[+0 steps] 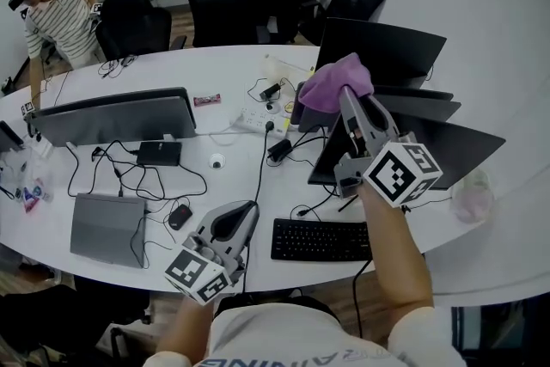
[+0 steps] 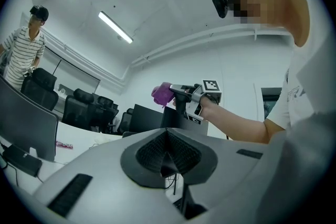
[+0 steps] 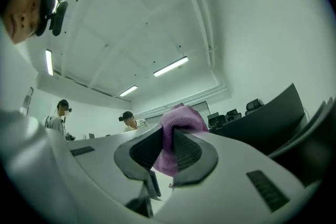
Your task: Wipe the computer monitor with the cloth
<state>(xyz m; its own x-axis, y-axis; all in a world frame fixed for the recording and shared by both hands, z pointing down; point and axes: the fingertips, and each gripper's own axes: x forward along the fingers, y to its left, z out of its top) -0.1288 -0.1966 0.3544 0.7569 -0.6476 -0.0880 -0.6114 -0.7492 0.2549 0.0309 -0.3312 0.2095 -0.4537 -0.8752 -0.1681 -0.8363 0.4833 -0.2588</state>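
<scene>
1. The right gripper [image 1: 348, 96] has its jaws closed on the purple cloth [image 1: 333, 82]. It pinches the cloth near the middle, so a loose bunch sticks out past the tips. That soft bunch is probably meant to meet the screen, keeping the hard jaws off the glass.
2. The cloth is held up in the air on the right side of the table [image 1: 481, 223], above the dark monitor [image 1: 455, 149] that stands just beyond the keyboard [image 1: 320, 239]. It does not appear to touch the screen, so the wiping looks not yet begun.
3. The left gripper [image 1: 249, 209] sits low by the near edge of the table, left of the keyboard. Its jaws are together with nothing between them. It seems parked there to keep clear of the working arm.
</scene>
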